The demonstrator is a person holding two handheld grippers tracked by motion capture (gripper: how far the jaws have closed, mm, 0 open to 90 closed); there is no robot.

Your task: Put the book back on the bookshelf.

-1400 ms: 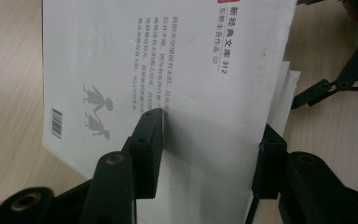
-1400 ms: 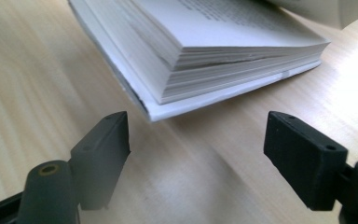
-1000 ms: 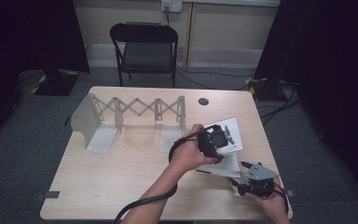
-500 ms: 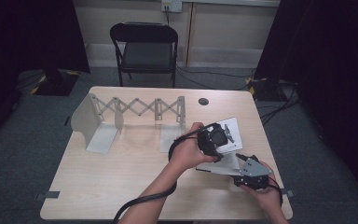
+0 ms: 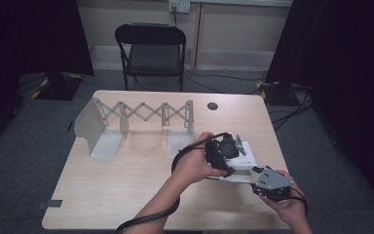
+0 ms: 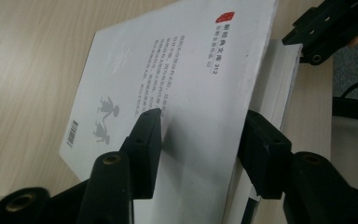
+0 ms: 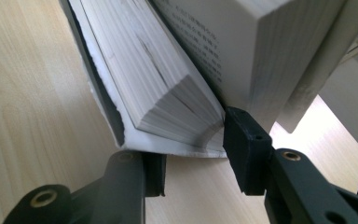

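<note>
A thick white paperback book (image 5: pixel 247 160) lies at the right of the table, its back cover with a barcode and a red mark (image 6: pixel 191 79) facing up and tilted. My left gripper (image 5: pixel 233 150) (image 6: pixel 200 133) is shut on it, one jaw on the cover and the other at the page edge. At the book's near corner my right gripper (image 5: pixel 256 173) (image 7: pixel 193 140) has just been closing. One of its jaws now sits under the bottom cover and the other inside the parted pages (image 7: pixel 168 79), clamped on that wad.
A grey metal expanding book rack (image 5: pixel 141 114) stands at the table's back left. A small dark round disc (image 5: pixel 213 106) lies near the back edge. A black folding chair (image 5: pixel 151 48) stands behind the table (image 5: pixel 102 195). The left gripper's cable loops over the forearm.
The right gripper has closed onto the book's near corner and risen a little. The left hand has shifted slightly with the book, which now sits more tilted.
</note>
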